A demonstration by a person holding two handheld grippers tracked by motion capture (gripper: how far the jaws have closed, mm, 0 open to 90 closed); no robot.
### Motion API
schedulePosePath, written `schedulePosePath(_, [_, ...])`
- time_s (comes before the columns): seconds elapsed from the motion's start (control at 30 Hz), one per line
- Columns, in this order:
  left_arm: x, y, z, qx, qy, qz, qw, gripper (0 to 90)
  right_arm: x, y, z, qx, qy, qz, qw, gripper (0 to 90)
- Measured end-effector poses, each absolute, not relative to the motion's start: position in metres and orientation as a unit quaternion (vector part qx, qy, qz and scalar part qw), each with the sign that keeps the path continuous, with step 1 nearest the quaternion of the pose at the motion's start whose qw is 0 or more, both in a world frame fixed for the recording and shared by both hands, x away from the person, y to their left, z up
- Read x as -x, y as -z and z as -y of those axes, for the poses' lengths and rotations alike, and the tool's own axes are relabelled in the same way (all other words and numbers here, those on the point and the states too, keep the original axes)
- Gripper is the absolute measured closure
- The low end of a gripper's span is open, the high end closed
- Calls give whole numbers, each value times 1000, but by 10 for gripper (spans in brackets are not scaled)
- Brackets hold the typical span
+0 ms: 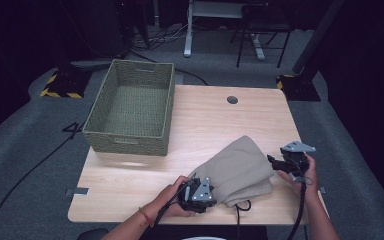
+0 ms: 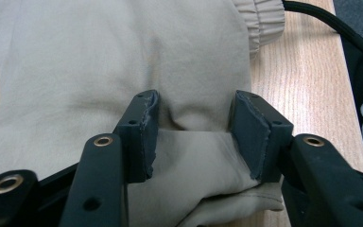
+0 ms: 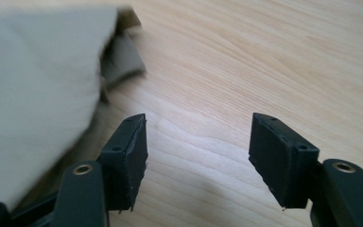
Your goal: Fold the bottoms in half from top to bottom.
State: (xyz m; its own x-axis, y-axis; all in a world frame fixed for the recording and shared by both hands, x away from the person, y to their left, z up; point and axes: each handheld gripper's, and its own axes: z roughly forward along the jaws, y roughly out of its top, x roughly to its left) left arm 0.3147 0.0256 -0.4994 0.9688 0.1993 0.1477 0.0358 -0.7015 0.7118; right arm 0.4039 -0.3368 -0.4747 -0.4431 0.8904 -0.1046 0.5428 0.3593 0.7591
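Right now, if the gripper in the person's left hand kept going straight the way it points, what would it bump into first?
The left gripper would meet the folded beige garment first. Its jaws stand open with cloth bulging between them, so it looks already at the fabric, though depth is hard to judge.

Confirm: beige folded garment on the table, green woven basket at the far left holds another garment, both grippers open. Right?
Not quite. The high view shows the basket empty. The rest holds: the beige garment lies folded on the table, with the left gripper and right gripper both open.
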Motion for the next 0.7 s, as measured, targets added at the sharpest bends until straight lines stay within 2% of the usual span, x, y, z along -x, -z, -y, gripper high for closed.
schedulePosePath(0.03, [-313, 498, -24, -919, -104, -61, 375, 459, -401, 471, 339, -460, -351, -774, 257, 383])
schedulePosePath(0.1, [-310, 494, -24, -920, -102, -60, 372, 363, -392, 461, 333, -433, -371, -773, 278, 377])
schedulePosePath(0.17, [-308, 485, -29, -910, -99, -77, 395, 288, -381, 452, 323, -394, -394, -780, 285, 371])
schedulePosePath(0.3, [-304, 474, -44, -900, -104, -106, 410, 284, -363, 445, 304, -324, -406, -807, 282, 361])
schedulePosePath(0.37, [-303, 476, -50, -901, -90, -120, 406, 288, -356, 449, 297, -295, -405, -828, 252, 370])
schedulePosePath(0.43, [-303, 484, -49, -913, -125, -135, 365, 322, -353, 458, 292, -280, -388, -846, 237, 416])
schedulePosePath(0.5, [-304, 488, -51, -913, -115, -143, 365, 336, -351, 467, 292, -276, -378, -857, 217, 494])
schedulePosePath(0.57, [-307, 488, -54, -912, -122, -151, 362, 367, -349, 471, 294, -278, -379, -858, 206, 502])
schedulePosePath(0.7, [-320, 494, -59, -909, -123, -183, 353, 374, -345, 475, 298, -290, -383, -856, 193, 514])
